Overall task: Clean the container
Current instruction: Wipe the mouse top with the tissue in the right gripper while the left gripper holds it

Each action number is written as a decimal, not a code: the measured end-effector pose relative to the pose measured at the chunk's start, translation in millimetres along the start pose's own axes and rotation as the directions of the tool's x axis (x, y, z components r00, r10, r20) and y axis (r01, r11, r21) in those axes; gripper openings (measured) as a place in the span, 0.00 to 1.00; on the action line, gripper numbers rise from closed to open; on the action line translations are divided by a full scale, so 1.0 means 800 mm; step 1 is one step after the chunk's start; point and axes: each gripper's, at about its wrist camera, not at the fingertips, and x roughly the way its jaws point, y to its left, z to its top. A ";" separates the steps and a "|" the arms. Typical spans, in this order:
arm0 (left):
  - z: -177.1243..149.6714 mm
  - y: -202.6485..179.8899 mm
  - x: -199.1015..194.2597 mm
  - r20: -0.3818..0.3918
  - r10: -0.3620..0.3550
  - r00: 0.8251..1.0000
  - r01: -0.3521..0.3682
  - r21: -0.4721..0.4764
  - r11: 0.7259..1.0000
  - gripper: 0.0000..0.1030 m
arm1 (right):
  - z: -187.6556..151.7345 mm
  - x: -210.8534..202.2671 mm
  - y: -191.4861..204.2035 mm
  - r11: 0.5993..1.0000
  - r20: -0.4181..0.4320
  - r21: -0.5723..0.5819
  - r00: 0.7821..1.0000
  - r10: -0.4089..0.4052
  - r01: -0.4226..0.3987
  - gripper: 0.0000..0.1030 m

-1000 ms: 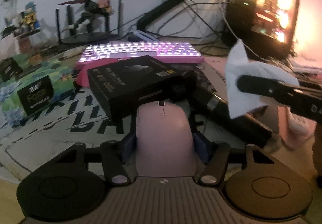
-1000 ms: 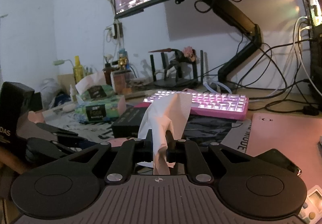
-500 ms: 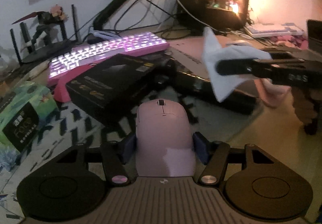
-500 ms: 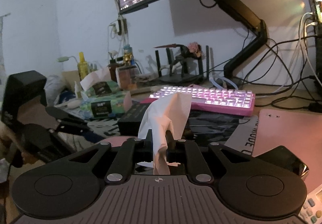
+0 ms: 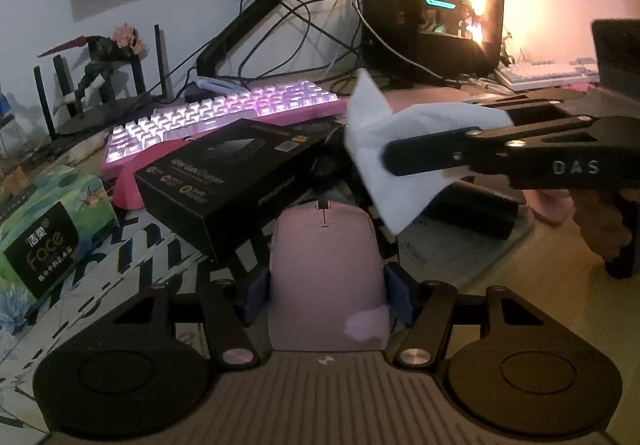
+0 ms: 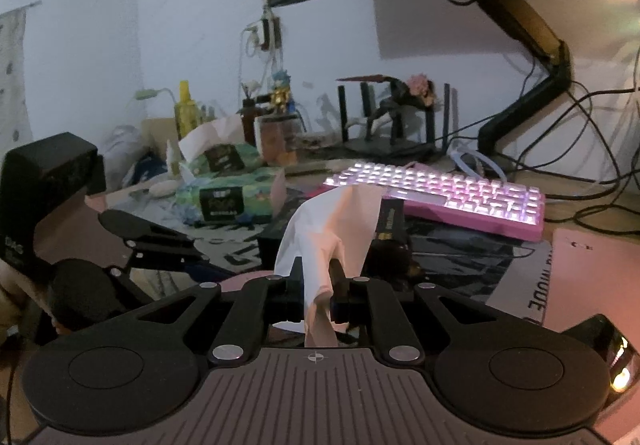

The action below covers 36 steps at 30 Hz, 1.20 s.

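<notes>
L gripper fingers clamped on both sides of pink mouse, held above tabletop in front of black charger box. R gripper fingers pinched together on white tissue, just right of mouse, not touching. Pink backlit kbd behind.

We see a pale pink mouse at lower centre, a white tissue right of centre, and a pink keyboard with white-lit keys. The black box carries gold print; the tissue pack at left is green with blue flowers.
</notes>
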 end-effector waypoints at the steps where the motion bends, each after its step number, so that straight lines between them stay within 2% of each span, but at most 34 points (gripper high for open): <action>1: 0.000 0.000 0.000 0.001 0.001 1.000 -0.001 0.000 1.000 0.59 | 0.001 0.003 0.000 1.000 -0.004 -0.006 1.000 0.001 -0.001 0.12; 8: 0.000 -0.002 0.001 0.001 0.006 1.000 -0.006 -0.001 1.000 0.59 | 0.003 0.018 -0.003 1.000 -0.025 -0.006 1.000 0.017 -0.017 0.12; 16: 0.000 -0.003 0.003 -0.002 0.009 1.000 -0.009 0.000 1.000 0.59 | -0.002 0.017 -0.001 0.998 -0.006 0.040 0.999 0.042 -0.041 0.12; 32: 0.003 -0.019 0.004 -0.003 0.012 1.000 -0.012 -0.003 1.000 0.59 | -0.007 0.036 -0.005 0.994 -0.092 0.056 0.991 0.100 -0.095 0.12; 36: 0.003 -0.016 0.004 -0.002 0.012 1.000 -0.012 -0.010 1.000 0.59 | -0.007 0.039 -0.013 0.993 -0.103 0.096 0.992 0.075 -0.065 0.12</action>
